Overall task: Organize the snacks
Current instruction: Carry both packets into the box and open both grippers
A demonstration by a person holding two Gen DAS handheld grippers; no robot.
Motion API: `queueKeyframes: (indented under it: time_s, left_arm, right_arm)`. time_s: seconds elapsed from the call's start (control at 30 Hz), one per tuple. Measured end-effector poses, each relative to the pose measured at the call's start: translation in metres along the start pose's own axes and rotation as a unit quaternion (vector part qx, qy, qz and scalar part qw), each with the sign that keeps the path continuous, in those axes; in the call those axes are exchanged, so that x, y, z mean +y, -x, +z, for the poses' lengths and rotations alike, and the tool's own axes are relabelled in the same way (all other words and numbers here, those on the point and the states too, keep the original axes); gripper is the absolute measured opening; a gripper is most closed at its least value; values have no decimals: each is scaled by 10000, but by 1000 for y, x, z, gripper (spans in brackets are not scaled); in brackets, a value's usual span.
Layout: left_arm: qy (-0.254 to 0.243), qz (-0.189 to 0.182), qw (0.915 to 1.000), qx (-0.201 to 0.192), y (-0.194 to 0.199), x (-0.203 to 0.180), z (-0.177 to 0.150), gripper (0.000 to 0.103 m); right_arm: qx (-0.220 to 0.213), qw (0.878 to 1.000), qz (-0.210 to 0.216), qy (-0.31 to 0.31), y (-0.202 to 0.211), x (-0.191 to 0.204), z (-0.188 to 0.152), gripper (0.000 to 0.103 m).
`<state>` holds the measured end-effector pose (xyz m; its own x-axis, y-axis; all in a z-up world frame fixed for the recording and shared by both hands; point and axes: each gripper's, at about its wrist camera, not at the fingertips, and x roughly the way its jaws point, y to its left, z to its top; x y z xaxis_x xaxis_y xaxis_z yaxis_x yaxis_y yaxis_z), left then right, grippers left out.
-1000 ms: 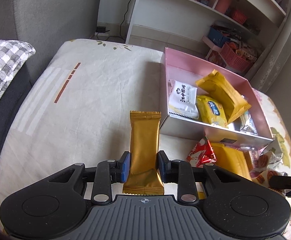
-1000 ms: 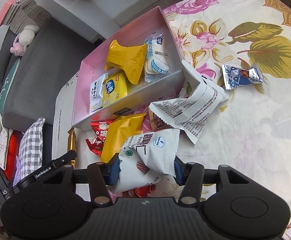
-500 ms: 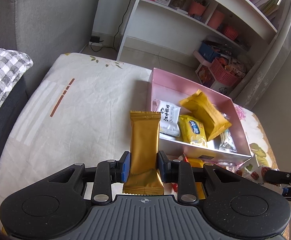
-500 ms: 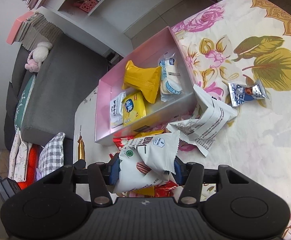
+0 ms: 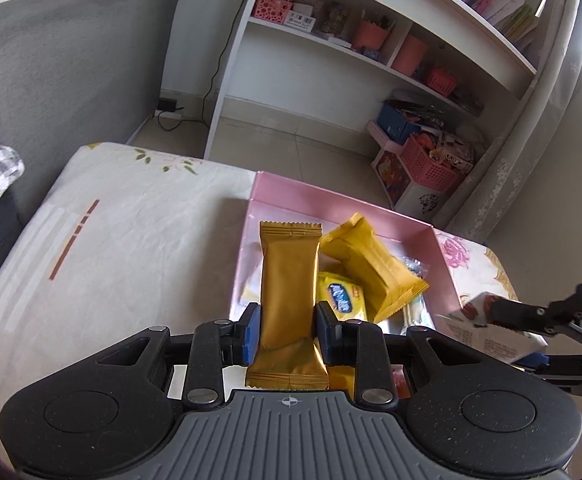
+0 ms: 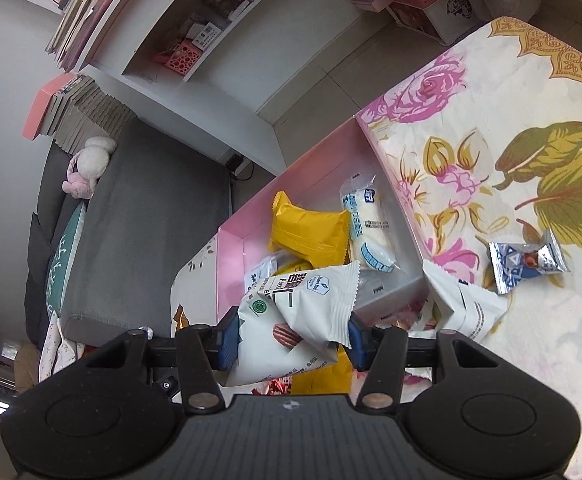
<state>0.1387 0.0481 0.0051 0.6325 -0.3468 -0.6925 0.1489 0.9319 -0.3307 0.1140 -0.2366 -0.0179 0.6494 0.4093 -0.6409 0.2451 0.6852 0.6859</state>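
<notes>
Snacks now ride above the pink box: left claw grips the gold bar, right claw the white packet.

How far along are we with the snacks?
Partway. Several packets already lie in the pink box. The left tool grips a gold bar and the right tool a white packet. A blue-and-silver candy and others remain on the tablecloth.

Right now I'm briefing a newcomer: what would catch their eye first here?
Two snacks held up at once: the left hand-held gripper clamps a gold bar packet, and the right hand-held gripper clamps a white nut pouch. Just beyond both sits the pink box, already holding yellow packets.
</notes>
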Motion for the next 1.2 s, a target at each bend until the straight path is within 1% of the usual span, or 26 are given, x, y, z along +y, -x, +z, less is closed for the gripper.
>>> queueKeyframes:
  time_s: [0.07,0.13,0.27,0.43,0.6,0.77,0.87,1.0,1.07,1.13,1.17,1.2]
  left_arm:
    - [-67,32,10000,-23,-8,-5,3,27]
    - [-155,166,9997,-60,-18,-10,5,27]
    - [-241,304,9992,-136,-35,-15,9,27]
    - [-528,427,9975,-197,-53,-27,9,27]
    - [-762,511,9956,-196,-68,-37,7,27]
    - [-791,564,9952,-115,-81,-40,3,27]
    - [-798,632,9948,-70,-85,-39,1,27]
    - [-806,626,9948,-51,-86,-37,-1,27]
    - [-856,601,9945,-64,-85,-37,-1,28]
    - [-882,582,9944,-22,-86,-39,0,31]
    - [-858,551,9948,38,-87,-39,0,32]
    - [-824,519,9952,92,-88,-39,0,39]
  right_arm:
    - [-25,9999,89,-64,-8,-3,5,45]
    - [-41,9999,124,-110,-16,-6,9,45]
    - [-100,9999,-76,-12,-28,-7,14,45]
    - [-213,9985,-358,344,-45,-5,17,45]
    - [-339,9941,-556,870,-55,2,15,45]
    - [-421,9888,-722,1234,-62,6,13,45]
    - [-461,9869,-743,1359,-63,7,12,45]
    - [-505,9848,-771,1470,-63,9,11,46]
    - [-537,9848,-763,1467,-61,9,10,51]
    - [-570,9858,-742,1392,-59,7,12,52]
    - [-558,9872,-694,1323,-59,5,13,60]
    - [-580,9885,-648,1240,-57,4,13,65]
